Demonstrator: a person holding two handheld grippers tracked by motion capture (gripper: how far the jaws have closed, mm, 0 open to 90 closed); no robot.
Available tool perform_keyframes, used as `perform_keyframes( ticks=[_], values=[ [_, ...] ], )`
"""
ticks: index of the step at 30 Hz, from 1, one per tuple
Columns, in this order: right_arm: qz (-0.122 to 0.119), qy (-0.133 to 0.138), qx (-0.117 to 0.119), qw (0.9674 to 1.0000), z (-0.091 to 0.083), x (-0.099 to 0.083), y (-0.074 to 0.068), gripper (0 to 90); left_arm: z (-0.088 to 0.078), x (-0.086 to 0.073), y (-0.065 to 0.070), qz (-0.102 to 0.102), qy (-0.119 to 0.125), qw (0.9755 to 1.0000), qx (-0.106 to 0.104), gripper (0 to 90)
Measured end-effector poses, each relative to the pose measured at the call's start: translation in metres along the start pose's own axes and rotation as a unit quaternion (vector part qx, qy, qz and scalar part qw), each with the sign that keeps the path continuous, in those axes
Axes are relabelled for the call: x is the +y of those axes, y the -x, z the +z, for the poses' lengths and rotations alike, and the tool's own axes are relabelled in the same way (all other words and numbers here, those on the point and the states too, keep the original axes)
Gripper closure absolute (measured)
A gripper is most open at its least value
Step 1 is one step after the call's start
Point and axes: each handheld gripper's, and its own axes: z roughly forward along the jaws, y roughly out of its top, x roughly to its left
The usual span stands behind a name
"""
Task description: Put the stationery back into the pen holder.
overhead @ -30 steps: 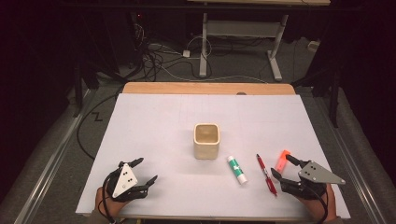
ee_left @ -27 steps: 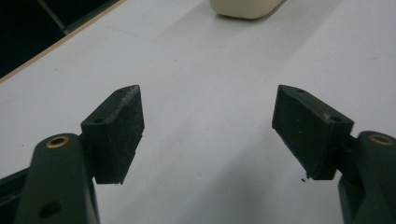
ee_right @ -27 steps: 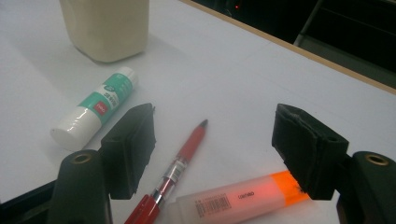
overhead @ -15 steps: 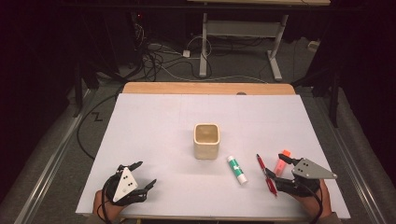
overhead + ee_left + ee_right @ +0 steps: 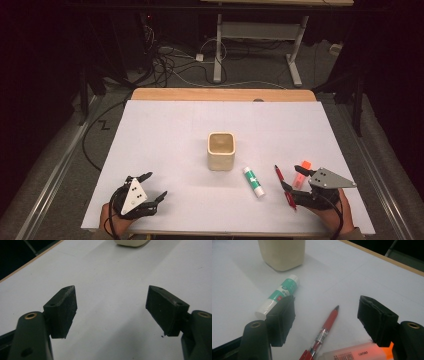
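Observation:
A cream square cup stands mid-table on the white sheet. To its right lie a green-and-white glue stick, a red pen and an orange highlighter. My right gripper hovers open over them. In the right gripper view the red pen lies on the table between the wide-apart jaws, untouched, with the highlighter at the bottom edge and the glue stick beyond the left jaw. My left gripper sits open at the near left, its jaws holding nothing.
The white sheet covers the table, with a wooden strip along the far edge. Cables and a desk frame lie on the floor beyond. The cup's base shows at the top of the left gripper view.
My right gripper has edged slightly left, toward the pen and highlighter. The left gripper and the objects on the table have stayed in place.

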Motion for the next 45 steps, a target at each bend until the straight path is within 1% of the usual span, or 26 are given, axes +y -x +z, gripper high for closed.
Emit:
perform_keyframes(
  ticks=[2,4,6,8,11,13,16,20,23,25,27,29,30,31,32,33,34,35,36,37,38,39,40,42,43,45],
  values=[
    [0.007,-0.005,-0.006,0.9999,0.0,0.002,0.001,30.7,0.0,-0.001,0.0,0.001,0.002,1.0,0.001,24.5],
    [0.014,-0.009,-0.008,0.9998,-0.001,0.004,0.002,30.9,-0.001,-0.001,-0.001,-0.003,0.009,1.0,0.003,24.5],
    [0.021,-0.018,-0.012,0.9996,-0.002,0.007,0.004,31.7,0.0,-0.001,-0.002,-0.004,0.004,1.0,0.003,24.5],
    [0.035,-0.02,-0.006,0.9992,-0.004,0.01,0.006,32.1,0.002,-0.001,-0.003,-0.005,0.005,1.0,0.003,24.5],
    [0.044,-0.03,-0.004,0.9986,-0.003,0.017,0.004,32.3,0.003,0.001,-0.002,0.0,0.004,1.0,0.0,24.5],
    [0.052,-0.047,-0.001,0.9976,-0.001,0.023,0.003,33.0,0.004,0.001,-0.001,0.0,0.005,1.0,-0.001,24.5],
    [0.053,-0.078,0.008,0.9956,0.004,0.036,-0.001,36.5,0.004,0.002,-0.001,-0.002,0.007,1.0,-0.002,24.5],
    [0.056,-0.11,0.019,0.9922,0.014,0.057,-0.007,36.8,0.002,0.002,-0.002,-0.005,0.01,0.9999,0.0,24.5],
    [0.052,-0.137,0.031,0.9887,0.026,0.071,-0.015,36.7,0.001,0.002,-0.003,-0.007,0.011,0.9999,-0.001,24.5],
    [0.052,-0.159,0.042,0.985,0.037,0.077,-0.021,36.1,0.001,0.002,-0.003,-0.007,0.011,0.9999,-0.003,24.5],
    [0.045,-0.184,0.054,0.9804,0.049,0.082,-0.028,35.4,0.001,0.001,-0.003,-0.007,0.01,0.9999,-0.003,24.5],
    [0.039,-0.209,0.061,0.9752,0.062,0.085,-0.033,35.2,0.0,0.001,-0.003,-0.01,0.01,0.9999,-0.004,24.5],
    [0.046,-0.222,0.067,0.9718,0.067,0.086,-0.035,35.2,0.0,0.001,-0.003,-0.011,0.011,0.9999,-0.004,24.5],
    [0.045,-0.232,0.074,0.969,0.074,0.086,-0.036,35.2,0.0,0.001,-0.003,-0.011,0.011,0.9999,-0.005,24.5],
    [0.042,-0.244,0.07,0.9663,0.079,0.087,-0.038,35.2,0.0,0.001,-0.003,-0.011,0.011,0.9999,-0.006,24.5],
    [0.039,-0.251,0.069,0.9646,0.084,0.088,-0.039,35.2,0.0,0.001,-0.002,-0.011,0.011,0.9999,-0.007,24.5],
    [0.045,-0.258,0.073,0.9624,0.088,0.088,-0.04,35.4,0.0,0.001,-0.002,-0.011,0.011,0.9999,-0.008,24.5],
    [0.043,-0.268,0.073,0.9599,0.093,0.089,-0.041,35.4,0.001,0.001,-0.002,-0.009,0.011,0.9999,-0.008,24.5],
    [0.044,-0.272,0.071,0.9587,0.095,0.09,-0.042,35.6,0.001,0.001,-0.002,-0.009,0.011,0.9999,-0.009,24.5],
    [0.043,-0.277,0.077,0.9567,0.098,0.09,-0.043,36.0,0.001,0.001,-0.002,-0.01,0.011,0.9998,-0.01,24.5],
    [0.041,-0.286,0.075,0.9544,0.101,0.091,-0.044,36.1,0.001,0.001,-0.002,-0.01,0.011,0.9998,-0.01,24.5],
    [0.031,-0.289,0.072,0.9541,0.105,0.091,-0.043,37.1,0.001,0.001,-0.002,-0.009,0.01,0.9999,-0.01,24.5],
    [0.039,-0.297,0.067,0.9517,0.108,0.091,-0.045,37.7,0.001,0.001,-0.002,-0.01,0.011,0.9998,-0.011,24.5],
    [0.039,-0.31,0.067,0.9475,0.115,0.09,-0.044,38.1,0.001,0.001,-0.002,-0.011,0.011,0.9998,-0.012,24.5],
    [0.04,-0.314,0.063,0.9466,0.118,0.089,-0.045,39.4,0.001,0.001,-0.002,-0.009,0.011,0.9998,-0.011,24.5],
    [0.04,-0.326,0.06,0.9426,0.124,0.087,-0.044,41.1,0.0,0.001,-0.002,-0.01,0.011,0.9998,-0.011,24.5]
  ],
)
